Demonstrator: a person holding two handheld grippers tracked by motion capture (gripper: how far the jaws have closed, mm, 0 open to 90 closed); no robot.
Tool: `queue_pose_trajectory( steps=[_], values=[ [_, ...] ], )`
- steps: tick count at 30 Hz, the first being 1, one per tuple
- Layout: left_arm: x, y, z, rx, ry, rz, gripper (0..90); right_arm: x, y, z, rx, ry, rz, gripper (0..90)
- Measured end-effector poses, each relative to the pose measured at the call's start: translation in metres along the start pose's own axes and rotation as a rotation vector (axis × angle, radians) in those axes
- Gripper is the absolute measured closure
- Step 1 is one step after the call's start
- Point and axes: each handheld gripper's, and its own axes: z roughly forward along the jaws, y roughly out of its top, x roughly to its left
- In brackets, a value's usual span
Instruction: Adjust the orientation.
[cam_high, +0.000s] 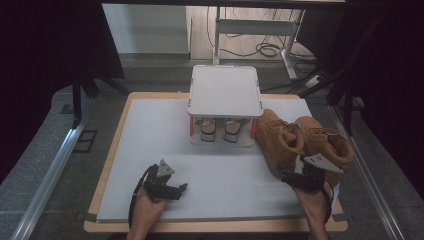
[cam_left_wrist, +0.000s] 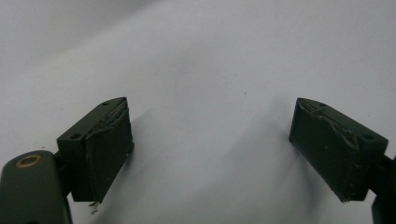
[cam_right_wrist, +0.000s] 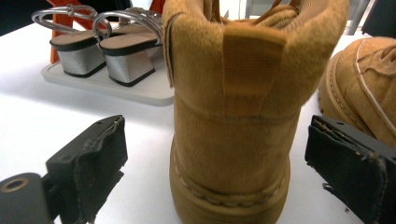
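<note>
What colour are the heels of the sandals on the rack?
Silver heels, topped by a black sole edge; clearest in the right gripper view.

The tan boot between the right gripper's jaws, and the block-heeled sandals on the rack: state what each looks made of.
Tan boot: looks like suede or nubuck, judging by its matte, fuzzy nap; visible stitching runs above a tan sole that is probably rubber. Sandals: shiny silvery heels, metallic-looking, perhaps foil-wrapped; dark sole edges; glossy silver straps, possibly synthetic. Rack: smooth pale shelves, likely plastic.
</note>
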Motion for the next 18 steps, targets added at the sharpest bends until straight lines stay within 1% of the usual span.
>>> queue_pose_trajectory(
  steps=[5,9,18],
  values=[
    [0.0,0.0,0.0,0.0,0.0,0.0,13.0,0.002,0.004,0.005,-0.015,-0.012,-0.002,5.3],
    [0.0,0.0,0.0,0.0,0.0,0.0,13.0,0.004,0.005,0.01,-0.023,-0.04,-0.015,4.8],
    [0.0,0.0,0.0,0.0,0.0,0.0,13.0,0.002,0.013,0.02,-0.049,-0.086,-0.016,4.3]
  ],
)
